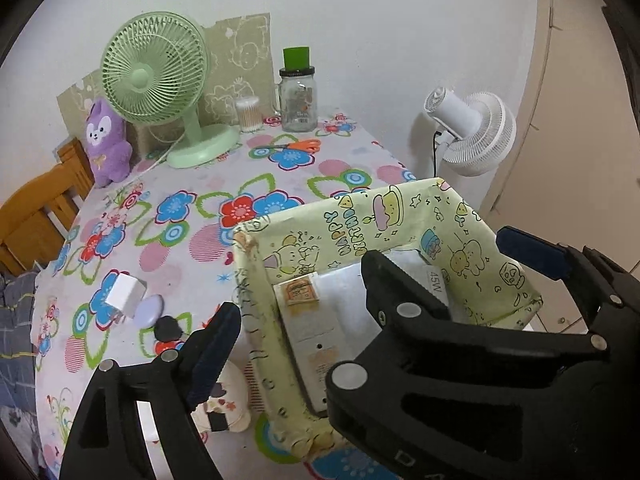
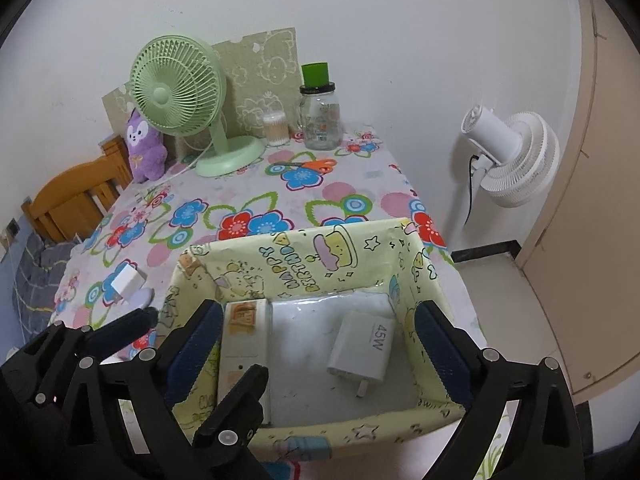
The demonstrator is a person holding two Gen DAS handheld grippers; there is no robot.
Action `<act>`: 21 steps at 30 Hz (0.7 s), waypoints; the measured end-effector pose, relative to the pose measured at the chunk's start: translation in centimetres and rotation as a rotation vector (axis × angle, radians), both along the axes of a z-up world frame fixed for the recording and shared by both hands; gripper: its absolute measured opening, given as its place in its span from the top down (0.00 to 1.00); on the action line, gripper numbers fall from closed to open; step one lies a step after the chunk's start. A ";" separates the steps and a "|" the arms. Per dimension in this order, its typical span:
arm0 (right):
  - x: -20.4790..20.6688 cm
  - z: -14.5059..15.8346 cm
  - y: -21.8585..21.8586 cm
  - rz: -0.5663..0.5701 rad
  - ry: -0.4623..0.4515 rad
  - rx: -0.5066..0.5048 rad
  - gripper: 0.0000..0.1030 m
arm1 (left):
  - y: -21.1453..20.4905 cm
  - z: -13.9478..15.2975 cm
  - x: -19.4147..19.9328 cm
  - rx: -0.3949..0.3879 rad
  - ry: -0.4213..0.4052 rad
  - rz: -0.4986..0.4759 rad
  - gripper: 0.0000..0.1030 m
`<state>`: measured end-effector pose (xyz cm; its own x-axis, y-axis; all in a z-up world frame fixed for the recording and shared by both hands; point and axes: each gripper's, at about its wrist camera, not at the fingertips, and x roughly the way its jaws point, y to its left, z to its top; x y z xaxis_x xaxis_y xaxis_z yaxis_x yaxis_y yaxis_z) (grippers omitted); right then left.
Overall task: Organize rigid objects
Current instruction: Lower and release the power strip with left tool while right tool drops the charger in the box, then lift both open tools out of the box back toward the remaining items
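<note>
Directly below the open right hand-held gripper [image 2: 320, 344], the charger [image 2: 362, 350] lies boxed.

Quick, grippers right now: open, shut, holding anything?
Left gripper: open, holding nothing, jaws astride the box wall.
Right gripper: open, holding nothing, above the box.

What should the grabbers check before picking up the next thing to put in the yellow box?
1. Left gripper open and holding nothing: ok.
2. Right gripper open and holding nothing: ok.
3. White charger lying flat inside the yellow box: ok.
4. Long white device inside the box by its left wall: ok.
5. Space left on the box floor: ok.
6. White cube and lilac disc on the table, outside the box: not ok, they likely go next.
</note>
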<state>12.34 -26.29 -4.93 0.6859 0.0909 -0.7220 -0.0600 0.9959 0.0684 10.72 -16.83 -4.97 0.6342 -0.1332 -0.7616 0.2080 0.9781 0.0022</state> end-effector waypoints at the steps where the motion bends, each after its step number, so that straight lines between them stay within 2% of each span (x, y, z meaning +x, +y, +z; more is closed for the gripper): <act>1: -0.2 0.2 0.2 0.001 -0.002 -0.004 0.05 | 0.2 0.1 -0.2 -0.004 -0.004 0.001 0.14; 10: -1.8 1.4 2.0 -0.012 -0.043 -0.037 0.05 | 2.4 0.9 -1.6 -0.034 -0.026 0.001 0.08; 21: -3.1 2.1 4.6 -0.010 -0.058 -0.080 0.04 | 4.5 1.5 -2.8 -0.021 -0.054 -0.017 0.04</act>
<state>9.27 -21.69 -2.82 0.7274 0.0272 -0.6857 -0.0511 0.9986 -0.0146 7.89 -12.30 -3.42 0.6720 -0.1604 -0.7230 0.2250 0.9743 -0.0070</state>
